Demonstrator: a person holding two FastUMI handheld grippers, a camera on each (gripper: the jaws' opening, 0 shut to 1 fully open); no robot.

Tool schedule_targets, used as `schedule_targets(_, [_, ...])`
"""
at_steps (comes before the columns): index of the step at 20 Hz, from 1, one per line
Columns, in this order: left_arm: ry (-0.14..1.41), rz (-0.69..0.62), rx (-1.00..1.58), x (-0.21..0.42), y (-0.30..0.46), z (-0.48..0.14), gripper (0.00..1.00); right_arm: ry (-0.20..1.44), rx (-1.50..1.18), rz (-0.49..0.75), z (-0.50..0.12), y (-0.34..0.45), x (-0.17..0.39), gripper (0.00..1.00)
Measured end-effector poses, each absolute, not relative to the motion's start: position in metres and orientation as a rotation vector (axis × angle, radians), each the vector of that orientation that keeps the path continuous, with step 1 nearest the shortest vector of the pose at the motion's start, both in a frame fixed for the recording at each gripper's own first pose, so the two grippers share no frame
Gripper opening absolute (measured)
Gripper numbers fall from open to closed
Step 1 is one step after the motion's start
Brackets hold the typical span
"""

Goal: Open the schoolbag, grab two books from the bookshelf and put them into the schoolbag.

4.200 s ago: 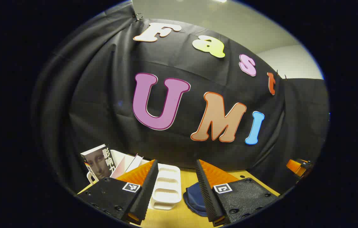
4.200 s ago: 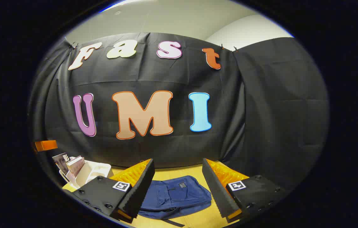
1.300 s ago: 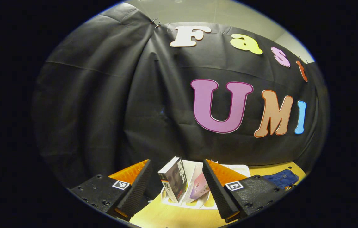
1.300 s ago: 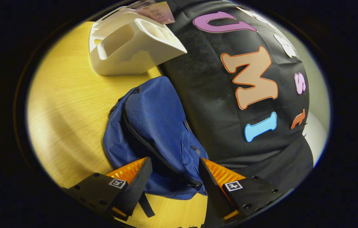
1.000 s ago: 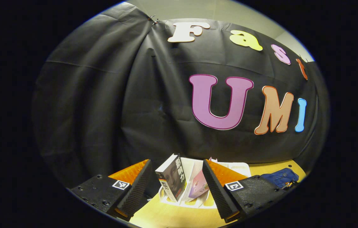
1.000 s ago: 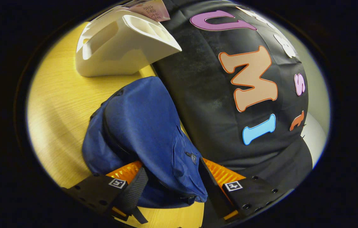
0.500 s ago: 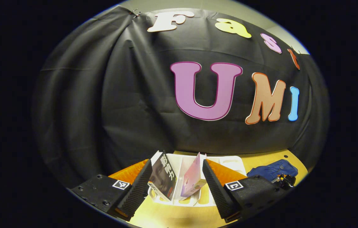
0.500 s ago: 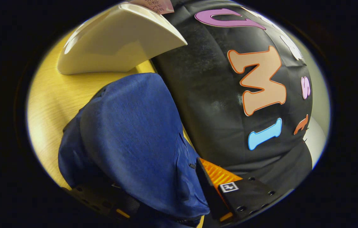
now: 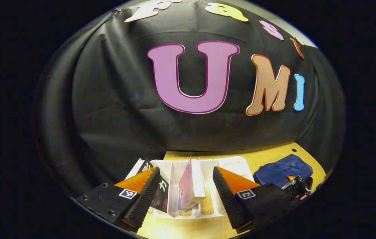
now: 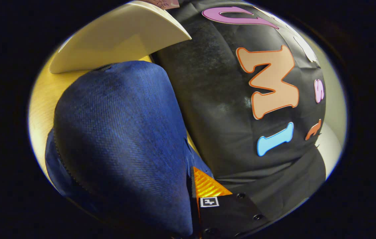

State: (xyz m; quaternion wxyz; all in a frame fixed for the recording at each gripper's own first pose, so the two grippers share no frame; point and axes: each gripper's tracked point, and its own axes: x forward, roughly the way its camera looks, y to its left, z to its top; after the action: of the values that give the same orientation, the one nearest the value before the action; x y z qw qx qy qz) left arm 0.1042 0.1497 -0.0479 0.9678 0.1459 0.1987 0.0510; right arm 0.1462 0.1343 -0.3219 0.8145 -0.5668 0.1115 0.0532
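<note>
— What's the place like?
— A yellow wooden table in front of a black cloth wall.

— Where are the books?
— A pink book stands in the white bookshelf, between the wide-apart fingers of the left gripper, which touch nothing. A dark book leans beside it. It has white writing, too hidden to read.

— And the bag?
— The blue schoolbag lies beside the shelf. It covers one finger of the right gripper, so I cannot tell its grip.

The dark book in the white bookshelf shows the character 力.
</note>
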Motion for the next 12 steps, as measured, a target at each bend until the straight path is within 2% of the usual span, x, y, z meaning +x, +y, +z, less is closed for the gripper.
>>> schedule_targets(7, [0.619, 0.055, 0.329, 0.137, 0.138, -0.081, 0.92, 0.307, -1.079, 0.148, -0.309, 0.133, 0.148, 0.08])
schedule_targets(12, [0.851, 0.039, 0.33, 0.149, 0.14, -0.121, 0.92, 0.318, -1.037, 0.144, -0.295, 0.128, 0.152, 0.08])
